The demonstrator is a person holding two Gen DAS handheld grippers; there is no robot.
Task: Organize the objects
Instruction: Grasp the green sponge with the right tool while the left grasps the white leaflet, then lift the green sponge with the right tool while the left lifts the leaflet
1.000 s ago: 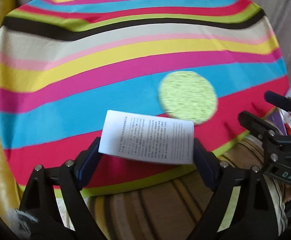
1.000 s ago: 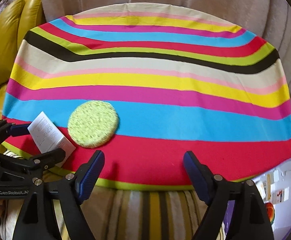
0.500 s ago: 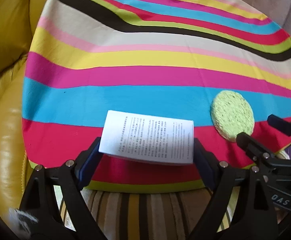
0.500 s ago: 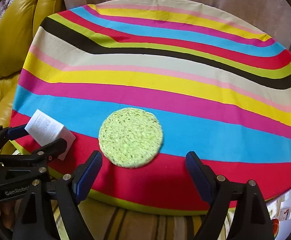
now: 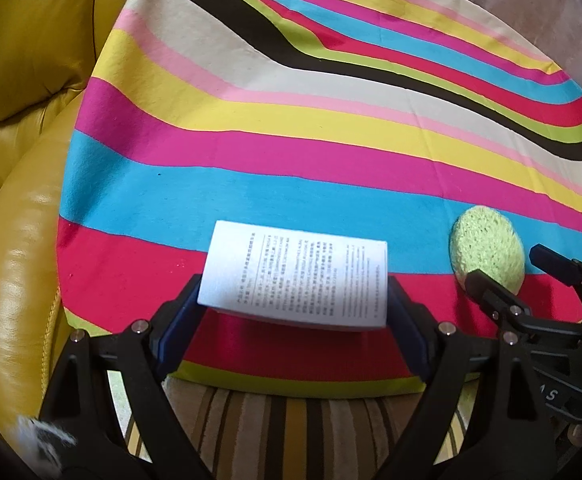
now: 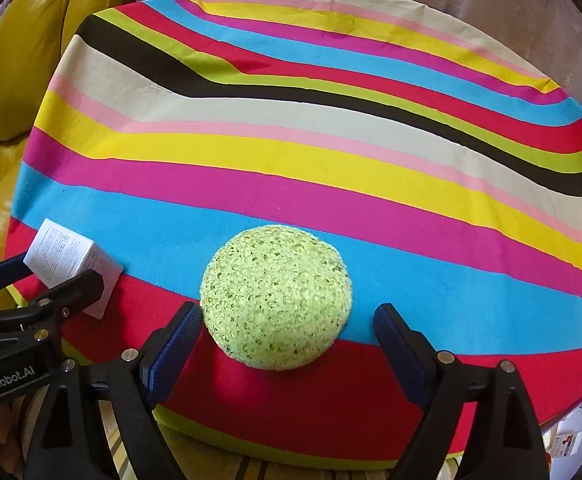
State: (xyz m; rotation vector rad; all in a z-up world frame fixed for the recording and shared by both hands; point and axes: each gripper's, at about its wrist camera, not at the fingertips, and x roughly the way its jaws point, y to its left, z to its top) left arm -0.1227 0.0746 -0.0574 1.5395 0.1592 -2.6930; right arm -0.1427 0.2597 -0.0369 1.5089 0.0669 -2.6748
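Left gripper (image 5: 293, 312) level, jaws pinching white box (image 5: 297, 278); right gripper (image 6: 287, 340) at its 3 o'clock, jaws spread around green sponge (image 6: 276, 296).

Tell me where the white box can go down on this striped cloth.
Free: all stripes beyond the green sponge to the far edge of the striped cloth. Crowded: the near red stripe, where the white box, sponge and both tongs sit.

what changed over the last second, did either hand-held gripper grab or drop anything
Nothing was grabbed or dropped. The right hand-held gripper has closed in on the green sponge, which now sits just ahead of its open fingers, ungripped. The left hand-held gripper has swung left and stays shut on the white box. The sponge stays on the striped cloth.
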